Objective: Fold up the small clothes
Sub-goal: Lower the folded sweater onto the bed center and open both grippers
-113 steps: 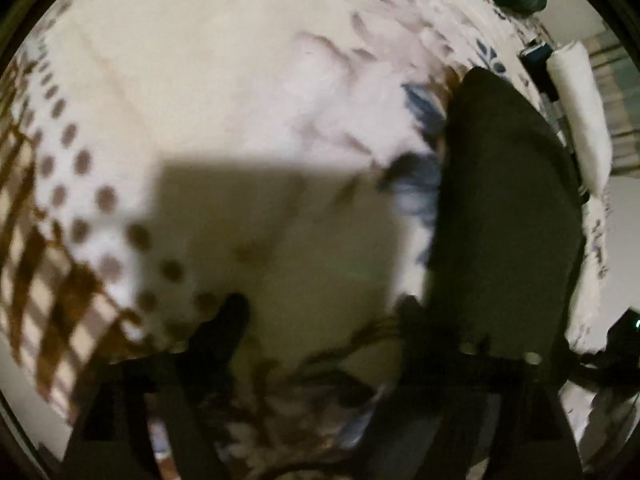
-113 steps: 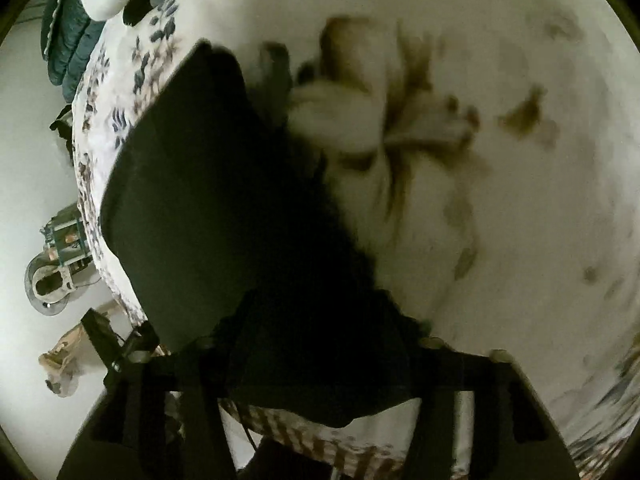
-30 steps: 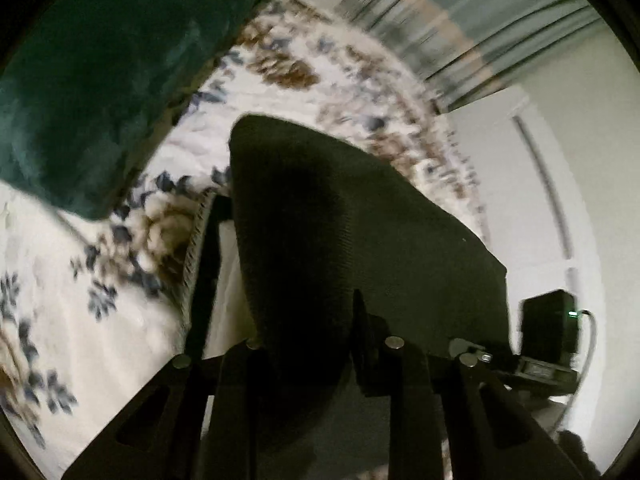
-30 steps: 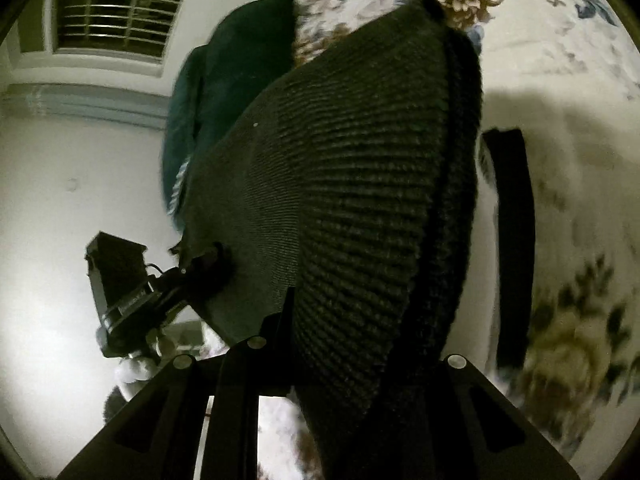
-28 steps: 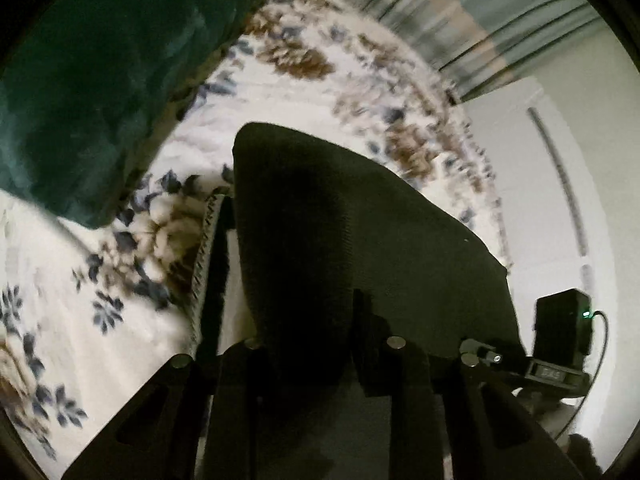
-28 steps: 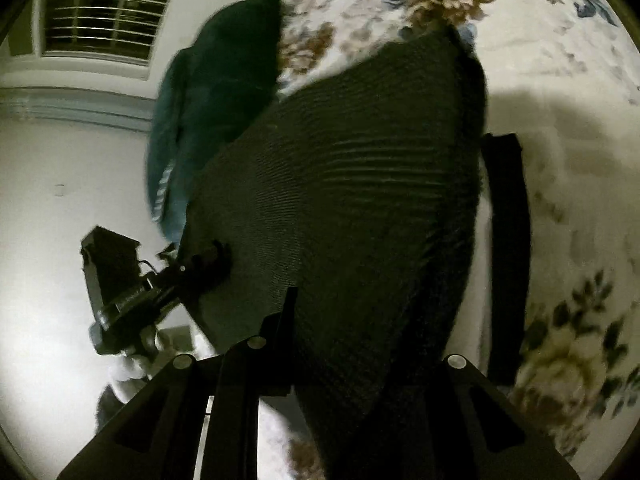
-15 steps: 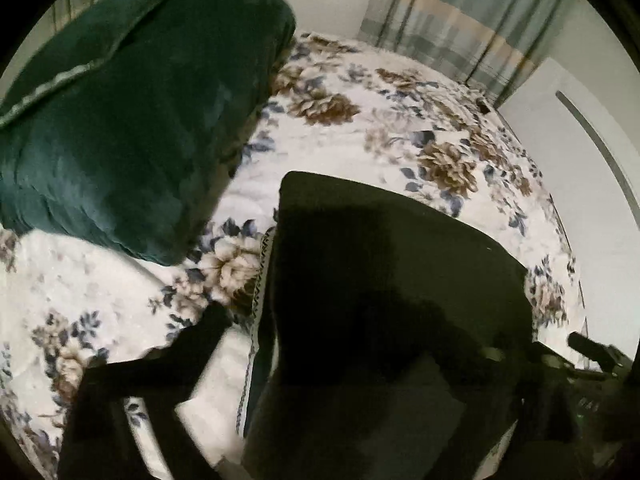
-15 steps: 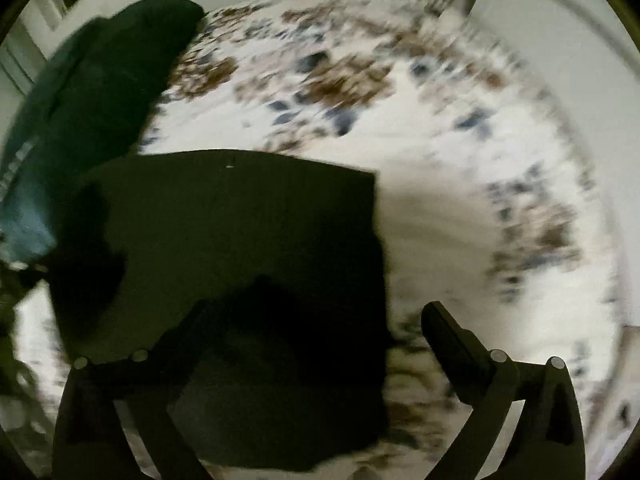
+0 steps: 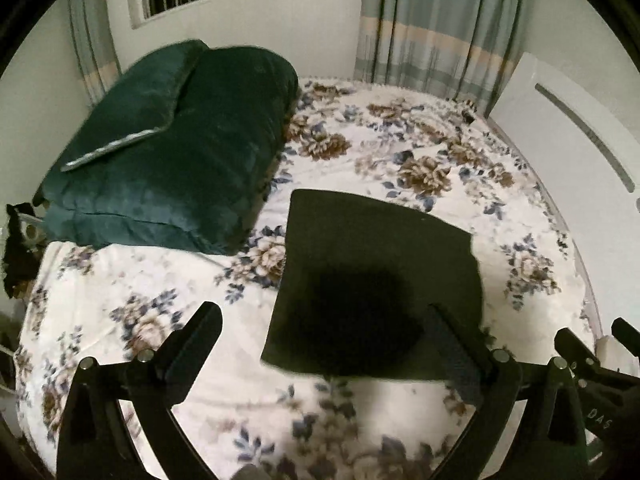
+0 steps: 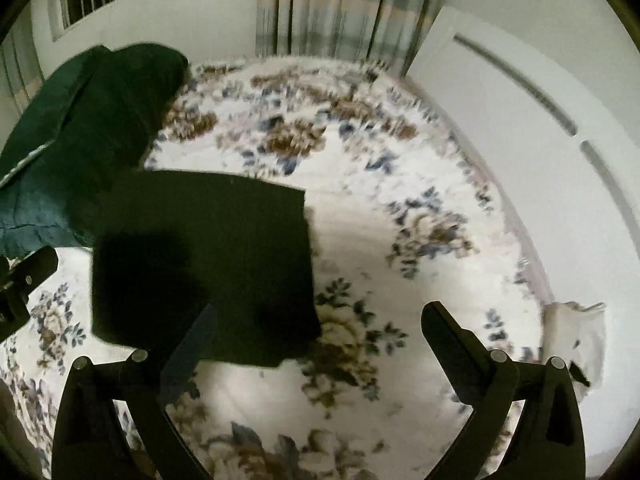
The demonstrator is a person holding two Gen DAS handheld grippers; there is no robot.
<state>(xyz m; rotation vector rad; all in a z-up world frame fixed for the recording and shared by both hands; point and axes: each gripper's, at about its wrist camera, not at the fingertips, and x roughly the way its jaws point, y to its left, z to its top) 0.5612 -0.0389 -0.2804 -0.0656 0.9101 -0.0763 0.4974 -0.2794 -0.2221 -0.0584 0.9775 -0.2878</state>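
Two sets of tongs in view, both spread wide and holding nothing. Left tongs (image 9: 320, 340) raised above the near edge of the bed (image 9: 400, 152); right tongs (image 10: 320, 340) likewise, off to the right of the cloth. Dark cloth (image 9: 372, 280) lying flat on the flowered bedspread, squared into a neat rectangle, edges straight, no loose corner showing. Folded state judged complete or close to it; tongs likely clear of it so as not to disturb the fold. Green pillow (image 9: 172, 152) resting beside the cloth's far left corner, near but not seen touching. White rag (image 10: 576, 340) at the bed's right edge, well apart. Curtains (image 9: 432, 28) and window behind. Right view slightly blurred.
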